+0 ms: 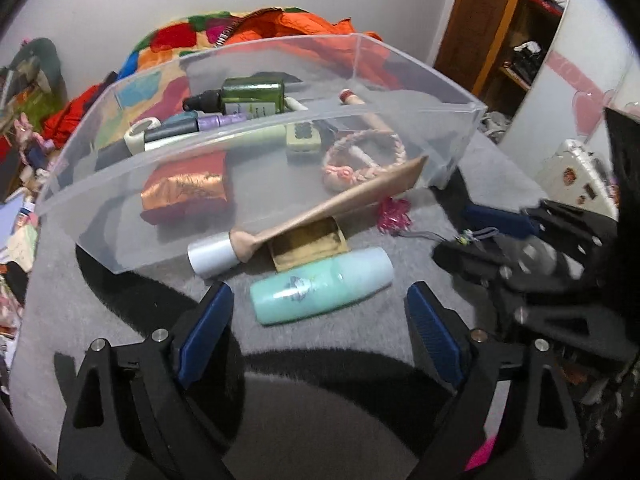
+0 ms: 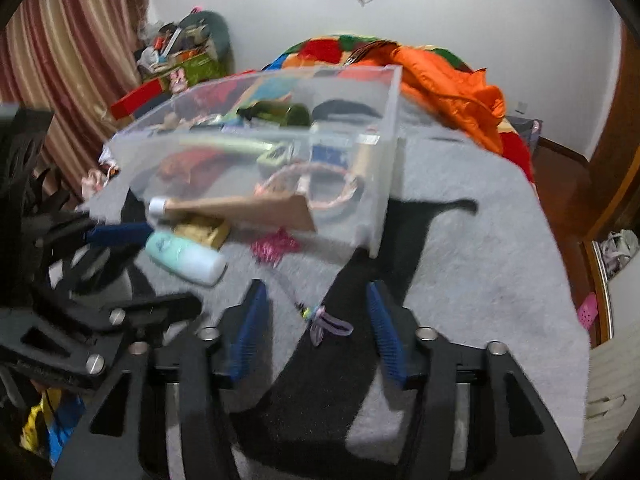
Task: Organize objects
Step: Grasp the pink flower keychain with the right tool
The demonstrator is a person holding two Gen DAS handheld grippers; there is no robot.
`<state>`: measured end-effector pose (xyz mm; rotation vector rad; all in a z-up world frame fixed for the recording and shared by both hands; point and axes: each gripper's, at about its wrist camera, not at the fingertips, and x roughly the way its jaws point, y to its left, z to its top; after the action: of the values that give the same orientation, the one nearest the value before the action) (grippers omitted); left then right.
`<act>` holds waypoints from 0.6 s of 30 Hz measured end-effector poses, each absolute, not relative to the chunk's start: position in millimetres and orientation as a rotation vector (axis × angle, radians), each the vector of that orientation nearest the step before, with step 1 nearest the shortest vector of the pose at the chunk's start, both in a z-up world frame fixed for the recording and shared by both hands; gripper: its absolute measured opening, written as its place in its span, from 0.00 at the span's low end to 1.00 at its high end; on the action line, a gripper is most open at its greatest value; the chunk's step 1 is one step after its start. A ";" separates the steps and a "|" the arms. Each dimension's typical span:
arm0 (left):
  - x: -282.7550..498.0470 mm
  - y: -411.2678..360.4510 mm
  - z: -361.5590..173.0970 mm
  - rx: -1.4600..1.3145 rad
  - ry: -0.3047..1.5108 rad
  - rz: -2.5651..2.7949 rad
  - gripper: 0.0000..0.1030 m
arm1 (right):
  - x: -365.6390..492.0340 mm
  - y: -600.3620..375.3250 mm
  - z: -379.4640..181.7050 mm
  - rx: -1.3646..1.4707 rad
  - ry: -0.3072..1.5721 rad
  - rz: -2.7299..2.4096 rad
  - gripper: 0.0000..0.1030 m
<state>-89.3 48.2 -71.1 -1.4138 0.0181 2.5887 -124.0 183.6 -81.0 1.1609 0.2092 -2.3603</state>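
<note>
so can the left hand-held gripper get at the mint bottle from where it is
Probably yes. The left hand-held gripper is open, and the mint bottle lies on the grey cloth just ahead of its fingertips with nothing between. The gold box sits close behind it, apparently not blocking.
</note>
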 end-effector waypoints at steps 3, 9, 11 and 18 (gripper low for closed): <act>-92.4 53.1 -73.2 -1.413 0.025 2.607 0.87 | -116.4 186.4 -81.5 1.118 0.232 -2.368 0.21; -90.2 60.1 -76.4 -1.374 0.019 2.661 0.86 | -105.5 203.5 -79.7 1.109 0.210 -2.403 0.07; -87.9 59.8 -76.3 -1.364 0.016 2.669 0.80 | -100.6 211.7 -79.5 1.118 0.198 -2.419 0.07; -83.3 43.7 -73.0 -1.352 -0.091 2.657 0.70 | -83.6 237.9 -79.4 1.166 0.176 -2.419 0.08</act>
<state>-83.3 43.7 -73.0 -1.3518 -0.0909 2.6572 -83.6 237.9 -79.4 1.1660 0.1758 -2.4191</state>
